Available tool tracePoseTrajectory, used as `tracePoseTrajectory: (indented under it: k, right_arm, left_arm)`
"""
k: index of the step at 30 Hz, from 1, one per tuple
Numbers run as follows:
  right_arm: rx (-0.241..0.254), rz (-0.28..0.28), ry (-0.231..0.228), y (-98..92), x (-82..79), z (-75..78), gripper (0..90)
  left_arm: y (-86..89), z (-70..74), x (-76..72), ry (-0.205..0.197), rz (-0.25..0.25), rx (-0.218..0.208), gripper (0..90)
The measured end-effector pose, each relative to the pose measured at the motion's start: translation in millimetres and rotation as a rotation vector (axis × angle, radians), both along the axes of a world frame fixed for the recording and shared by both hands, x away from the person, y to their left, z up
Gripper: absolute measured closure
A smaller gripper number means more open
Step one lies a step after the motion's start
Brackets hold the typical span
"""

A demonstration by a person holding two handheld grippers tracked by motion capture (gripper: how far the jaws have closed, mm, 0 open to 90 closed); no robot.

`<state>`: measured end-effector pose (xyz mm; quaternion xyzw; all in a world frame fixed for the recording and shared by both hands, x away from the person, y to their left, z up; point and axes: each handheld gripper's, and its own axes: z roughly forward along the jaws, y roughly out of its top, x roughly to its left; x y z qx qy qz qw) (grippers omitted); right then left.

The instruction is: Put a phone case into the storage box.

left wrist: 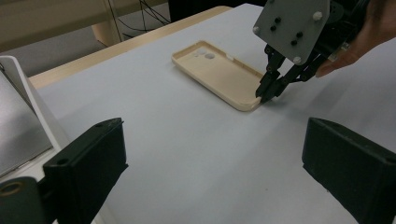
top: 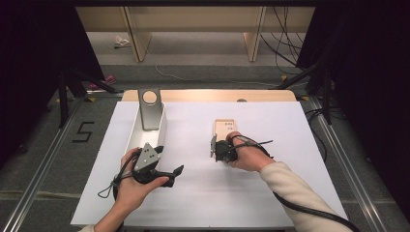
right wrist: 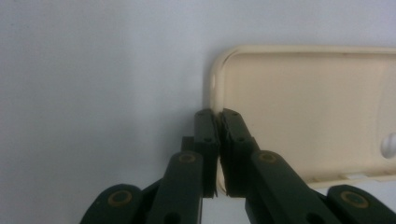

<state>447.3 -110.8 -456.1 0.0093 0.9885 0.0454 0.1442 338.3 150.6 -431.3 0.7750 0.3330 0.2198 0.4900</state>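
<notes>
A cream phone case point(top: 225, 126) lies hollow side up on the white table top point(top: 203, 193), right of the middle. My right gripper point(top: 225, 142) points down at the case's near end, a hand around its body. In the right gripper view its jaws point(right wrist: 219, 114) are pinched together on the case point(right wrist: 303, 116) rim, one pad inside the rim and one outside. The left gripper view shows the same pinch point(left wrist: 264, 94) at a corner of the case point(left wrist: 219, 74). My left gripper point(top: 170, 159) is held at the left, aimed toward the case, its jaws point(left wrist: 215, 154) wide open and empty.
A long white bin point(top: 138, 130) stands at the left, with a grey metal stand point(top: 150, 108) with a round hole at its far end. The bin's wall point(left wrist: 23, 88) is close beside my left gripper. The table's wooden back edge point(top: 208, 95) lies beyond the case.
</notes>
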Motion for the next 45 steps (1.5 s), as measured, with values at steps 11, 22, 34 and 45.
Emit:
tracePoseTrajectory:
  k: [11, 22, 34, 45]
  right_arm:
    - [0.053, 0.007, -0.018, -6.5, -5.0, 7.6, 88.1]
    - [0.153, 0.02, -0.054, -24.2, -17.0, 19.1, 88.2]
    - [0.354, -0.003, -0.018, -51.6, -29.1, 25.7, 88.2]
    - [0.433, -0.01, -0.012, -66.0, -38.6, 27.7, 88.3]
  left_arm:
    - [0.2, -0.6, 0.3, 0.002, 0.004, -0.003, 6.0]
    - [1.3, -2.2, 1.6, 0.007, 0.011, -0.002, 6.2]
    - [1.7, -2.4, 1.9, 0.006, 0.015, 0.001, 6.5]
    - [2.5, -3.1, 2.4, 0.009, 0.018, -0.001, 6.8]
